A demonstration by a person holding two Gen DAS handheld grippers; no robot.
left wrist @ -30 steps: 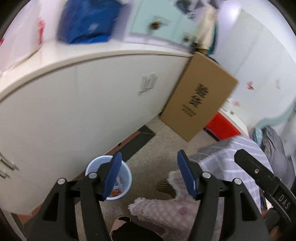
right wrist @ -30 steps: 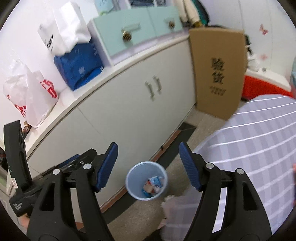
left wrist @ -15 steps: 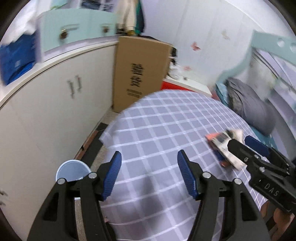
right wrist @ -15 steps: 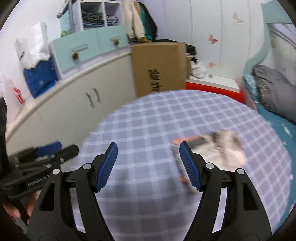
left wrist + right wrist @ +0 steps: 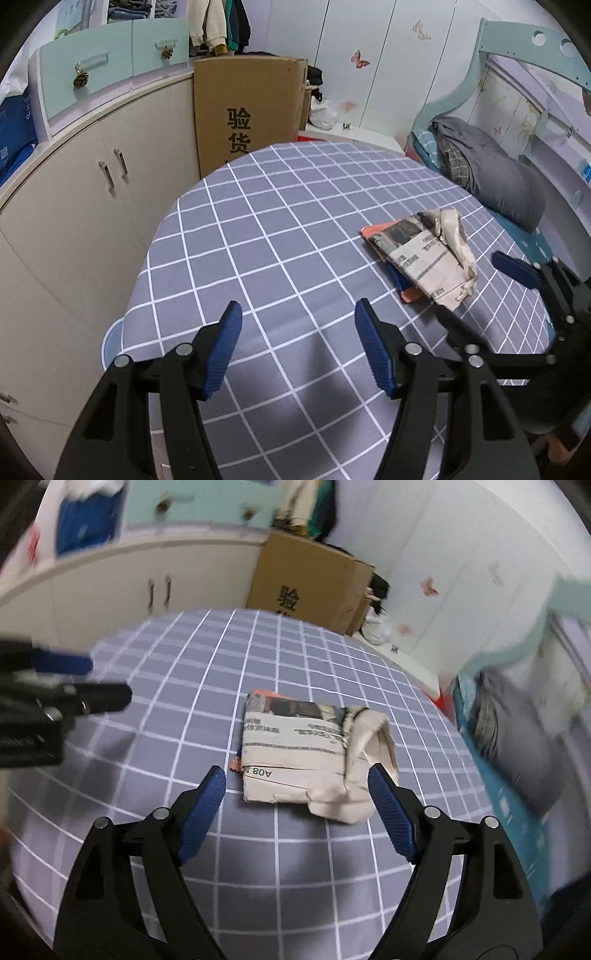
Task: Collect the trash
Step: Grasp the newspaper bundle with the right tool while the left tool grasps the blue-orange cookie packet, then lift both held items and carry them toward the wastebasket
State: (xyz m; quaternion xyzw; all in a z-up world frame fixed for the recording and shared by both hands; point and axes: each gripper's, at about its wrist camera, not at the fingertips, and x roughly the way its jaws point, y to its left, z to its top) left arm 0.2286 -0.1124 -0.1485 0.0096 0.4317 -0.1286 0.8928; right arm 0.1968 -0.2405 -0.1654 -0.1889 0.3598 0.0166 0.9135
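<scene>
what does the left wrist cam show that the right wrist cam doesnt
Only the left wrist view: the rim of the blue trash bin past the table's left edge, and the left gripper open over bare cloth.

Only the right wrist view: the right gripper, whose jaws have just been opening, standing open just short of the folded newspaper, and the white bags on the counter, blurred.

Both: the newspaper, the checked tablecloth, the cardboard box, the white cabinets, the grey bedding.

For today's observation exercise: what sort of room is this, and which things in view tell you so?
Most likely a bedroom in a home. A bed with a pale blue curved headboard holds a rumpled grey quilt, clothes hang above the long cream cabinet, and pink butterfly stickers decorate the white wall.
</scene>
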